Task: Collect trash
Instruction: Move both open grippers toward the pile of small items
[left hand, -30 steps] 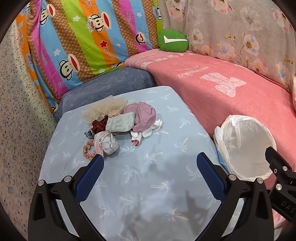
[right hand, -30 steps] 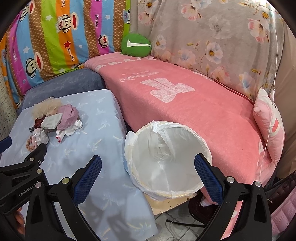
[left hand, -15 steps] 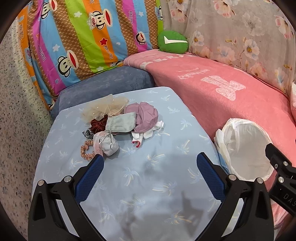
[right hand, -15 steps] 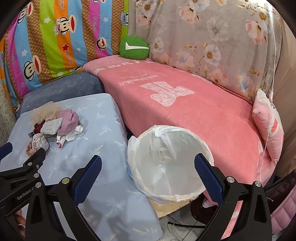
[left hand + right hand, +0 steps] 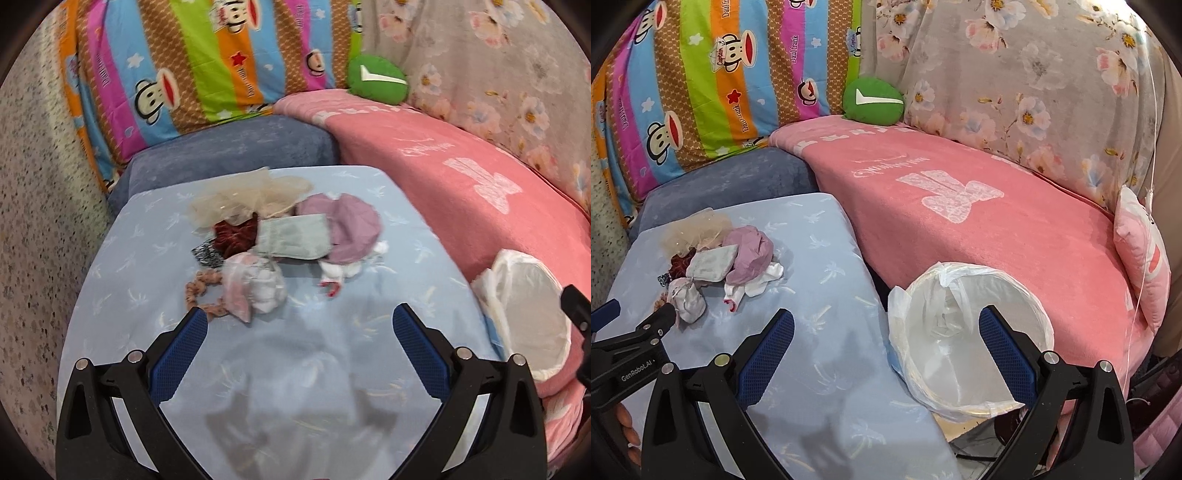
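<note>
1. Pale blue cloth with a palm print covers the table; the trash pile lies on its far half, left of centre in the left wrist view.
2. The pile's long axis runs left to right across the table, from the beige tulle at the far left to the mauve crumpled cloth at the right. A grey-green pouch lies between them, its long side along the same line.
3. Nearer the camera, a pink scrunchie touches a small tied white bundle; a white scrap with a red tip points toward the near edge.
4. The left gripper hovers above bare cloth just near of the pile, its blue pads spread wide with nothing between them.
5. The right gripper is likewise spread and empty, and sits over the gap between the table and the bin.
6. The white-lined bin stands at the table's right, against the pink blanket, its mouth tilted toward the camera. The right wrist view shows its whole rim and the bag crumpled inside; the left wrist view catches only its edge.
7. Only the right wrist view shows the left gripper's body from the side, and fingertips of a hand at the lower left.
</note>
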The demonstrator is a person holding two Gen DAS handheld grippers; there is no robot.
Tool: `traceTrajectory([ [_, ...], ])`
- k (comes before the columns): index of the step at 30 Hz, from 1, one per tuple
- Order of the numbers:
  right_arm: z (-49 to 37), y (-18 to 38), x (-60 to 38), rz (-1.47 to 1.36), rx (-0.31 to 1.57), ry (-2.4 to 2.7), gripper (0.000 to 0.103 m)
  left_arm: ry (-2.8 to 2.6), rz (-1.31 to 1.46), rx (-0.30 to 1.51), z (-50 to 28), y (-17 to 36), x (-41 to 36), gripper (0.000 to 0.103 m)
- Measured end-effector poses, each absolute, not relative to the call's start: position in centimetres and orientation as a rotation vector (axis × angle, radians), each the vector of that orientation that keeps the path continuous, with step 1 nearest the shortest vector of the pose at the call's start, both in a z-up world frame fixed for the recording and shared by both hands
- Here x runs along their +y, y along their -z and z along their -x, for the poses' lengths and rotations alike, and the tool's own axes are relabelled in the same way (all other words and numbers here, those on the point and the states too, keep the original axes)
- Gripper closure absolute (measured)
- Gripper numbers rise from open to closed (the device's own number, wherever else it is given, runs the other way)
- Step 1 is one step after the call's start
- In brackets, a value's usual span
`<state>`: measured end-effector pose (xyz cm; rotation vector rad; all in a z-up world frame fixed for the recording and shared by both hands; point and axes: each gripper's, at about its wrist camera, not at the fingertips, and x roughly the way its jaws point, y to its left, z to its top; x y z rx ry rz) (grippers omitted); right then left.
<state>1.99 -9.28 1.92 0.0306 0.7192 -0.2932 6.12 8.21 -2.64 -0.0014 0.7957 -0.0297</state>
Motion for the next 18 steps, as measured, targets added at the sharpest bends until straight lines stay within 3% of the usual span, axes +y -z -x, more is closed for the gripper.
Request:
traceTrajectory([
  [13,-7.1,0.3,-2.2,-0.032,0.727,0.168,0.006,-0.021,0.06,0.86,-11.5,7.1,17.3,0.007],
  [18,-9.0,1.6,0.9,-0.028,0.752,0.097,0.006,0.031,0.08,0.876,-13.0,8.4,18.9,0.013],
])
